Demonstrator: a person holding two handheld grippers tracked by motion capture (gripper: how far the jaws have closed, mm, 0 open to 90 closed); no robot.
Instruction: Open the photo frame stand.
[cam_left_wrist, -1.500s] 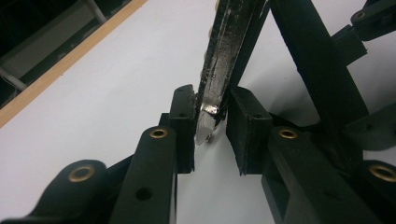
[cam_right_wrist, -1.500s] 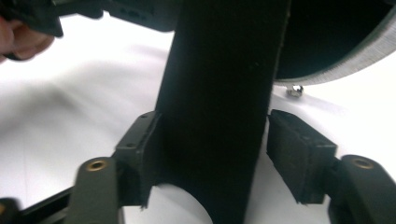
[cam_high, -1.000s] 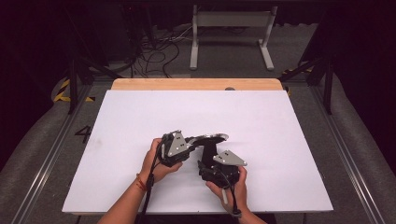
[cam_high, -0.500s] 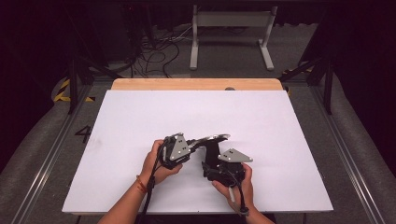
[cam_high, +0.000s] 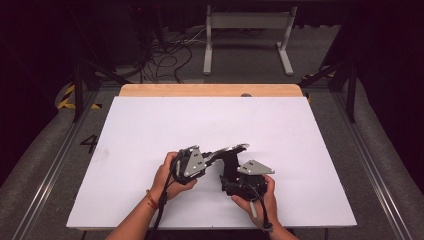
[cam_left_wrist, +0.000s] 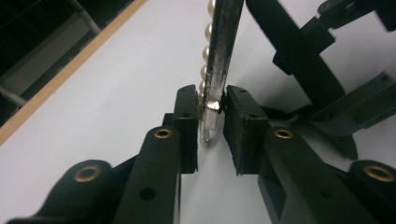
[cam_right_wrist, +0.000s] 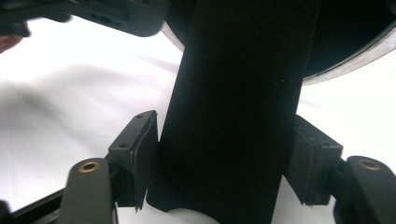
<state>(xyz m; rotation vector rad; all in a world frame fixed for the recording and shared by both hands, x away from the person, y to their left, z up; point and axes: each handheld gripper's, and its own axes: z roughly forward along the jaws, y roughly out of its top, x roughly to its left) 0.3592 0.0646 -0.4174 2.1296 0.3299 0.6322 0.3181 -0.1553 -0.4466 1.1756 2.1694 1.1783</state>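
High view: a white table surface (cam_high: 150, 130) spans the middle of the frame, with a wooden edge strip (cam_high: 210, 90) along its upper side. Both hands sit in the lower centre. The left hand (cam_high: 167, 177) holds the left gripper (cam_high: 212, 156), which points toward the right of the frame. The right hand (cam_high: 257, 197) holds the right gripper (cam_high: 230, 167), just beside it at lower right.

Between the two grippers lies a thin silver band (cam_high: 232, 148) joined to a black stand (cam_high: 231, 162), raised just above the table.

Left gripper view: the jaws are clenched on the end of the silver band (cam_left_wrist: 219, 60), one pad (cam_left_wrist: 189, 116) on each face. A row of pearl-like beads (cam_left_wrist: 205, 46) runs along the band's left face, toward the upper centre. The other gripper (cam_left_wrist: 322, 70) shows at upper right.

Right gripper view: the jaws are clamped on either side of the wide black stand (cam_right_wrist: 238, 107), whose upright fills the centre. A curved silver rim (cam_right_wrist: 355, 60) crosses the upper right.
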